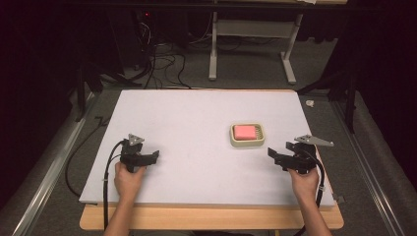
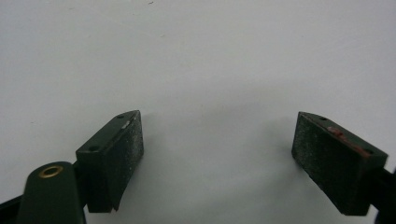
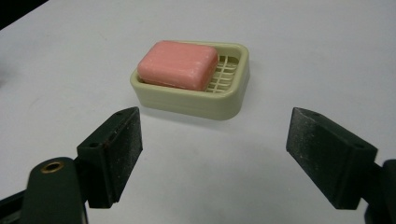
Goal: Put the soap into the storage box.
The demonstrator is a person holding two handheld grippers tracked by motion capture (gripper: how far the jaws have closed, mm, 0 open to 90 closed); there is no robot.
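High view: white-topped bench (image 1: 196, 123) fills the centre of the frame. Left tool (image 1: 147, 158) sits lower left, held in the left hand (image 1: 129, 181), jaws spread wide, nothing between them. Right tool (image 1: 278, 156) sits lower right, held in the right hand (image 1: 305, 183), jaws also spread wide and empty. Beige soap dish (image 1: 248, 135) rests on the bench right of centre, up and left of the right tool, near it but apart. Pink soap bar (image 1: 244, 131) lies inside the dish.

Left gripper view: both black jaws rise from the bottom corners, wide apart, over bare white surface.

Right gripper view: jaws wide apart at the bottom; soap dish (image 3: 224, 105) upper centre, beyond the jaws, not touching. Soap bar (image 3: 179, 64) fills the dish's left part; slotted grid shows at its right.
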